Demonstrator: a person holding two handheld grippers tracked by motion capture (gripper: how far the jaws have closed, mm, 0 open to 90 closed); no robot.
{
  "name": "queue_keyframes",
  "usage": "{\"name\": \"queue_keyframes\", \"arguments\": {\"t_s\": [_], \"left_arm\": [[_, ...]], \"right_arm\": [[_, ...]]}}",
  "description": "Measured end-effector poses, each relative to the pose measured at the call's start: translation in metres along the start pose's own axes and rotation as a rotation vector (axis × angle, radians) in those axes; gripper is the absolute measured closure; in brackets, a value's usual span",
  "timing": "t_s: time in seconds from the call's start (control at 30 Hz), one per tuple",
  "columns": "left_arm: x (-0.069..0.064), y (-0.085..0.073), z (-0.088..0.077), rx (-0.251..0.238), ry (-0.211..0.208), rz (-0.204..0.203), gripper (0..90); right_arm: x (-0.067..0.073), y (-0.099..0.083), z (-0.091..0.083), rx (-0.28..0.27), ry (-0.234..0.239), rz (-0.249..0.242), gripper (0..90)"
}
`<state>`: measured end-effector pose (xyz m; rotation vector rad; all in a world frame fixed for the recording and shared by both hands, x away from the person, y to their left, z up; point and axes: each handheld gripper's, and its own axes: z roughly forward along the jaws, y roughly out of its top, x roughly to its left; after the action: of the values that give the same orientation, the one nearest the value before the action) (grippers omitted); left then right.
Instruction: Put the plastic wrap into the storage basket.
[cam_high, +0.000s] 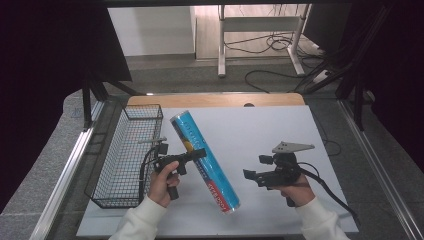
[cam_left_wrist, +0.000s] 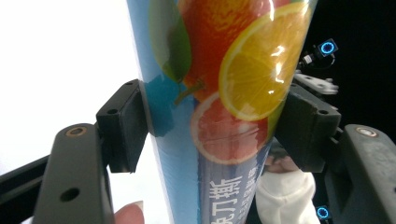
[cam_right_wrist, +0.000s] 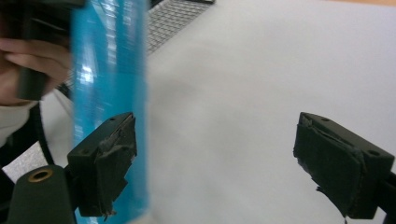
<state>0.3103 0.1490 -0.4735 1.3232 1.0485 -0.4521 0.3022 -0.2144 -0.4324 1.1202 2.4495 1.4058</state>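
Observation:
A long blue tube (cam_high: 204, 160) printed with citrus fruit slants over the white table (cam_high: 280, 130). My left gripper (cam_high: 197, 153) is shut on the tube (cam_left_wrist: 219, 107) near its middle, both pads pressing its sides. My right gripper (cam_high: 248, 175) hovers to the right of the tube's lower end, apart from it. In the right gripper view its jaws stand wide open (cam_right_wrist: 215, 158) with nothing between them, and the blue tube (cam_right_wrist: 109, 93) passes behind the left pad.
A black wire basket (cam_high: 125, 157) stands along the table's left side, close to my left hand. White table surface stretches right and behind the tube. Beyond the table's far edge are desk legs and floor cables (cam_high: 272, 45).

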Motion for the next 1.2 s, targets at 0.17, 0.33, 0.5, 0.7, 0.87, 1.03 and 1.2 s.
{"name": "queue_keyframes", "arguments": {"t_s": [0.17,0.33,0.5,0.7,0.87,1.03,1.2], "left_arm": [[-0.003,-0.002,-0.014,-0.008,0.017,0.014,32.0],[-0.003,-0.004,-0.023,-0.011,0.027,0.025,32.0],[-0.005,-0.003,-0.03,-0.016,0.031,0.034,32.1],[-0.006,-0.003,-0.036,-0.021,0.04,0.044,32.0],[-0.007,-0.002,-0.041,-0.02,0.045,0.053,32.0],[-0.01,-0.001,-0.044,-0.013,0.05,0.052,32.0],[-0.014,0.001,-0.05,-0.011,0.06,0.062,32.0]], "right_arm": [[-0.016,-0.012,0.004,0.028,-0.089,0.003,13.6],[-0.022,-0.016,0.007,0.035,-0.128,-0.003,13.7],[-0.026,-0.019,0.009,0.033,-0.138,-0.003,13.7],[-0.03,-0.022,0.01,0.046,-0.14,0.005,13.7],[-0.031,-0.024,0.012,0.056,-0.141,0.005,13.7],[-0.032,-0.025,0.013,0.061,-0.144,0.006,13.7],[-0.032,-0.024,0.013,0.064,-0.141,0.008,13.7]]}}
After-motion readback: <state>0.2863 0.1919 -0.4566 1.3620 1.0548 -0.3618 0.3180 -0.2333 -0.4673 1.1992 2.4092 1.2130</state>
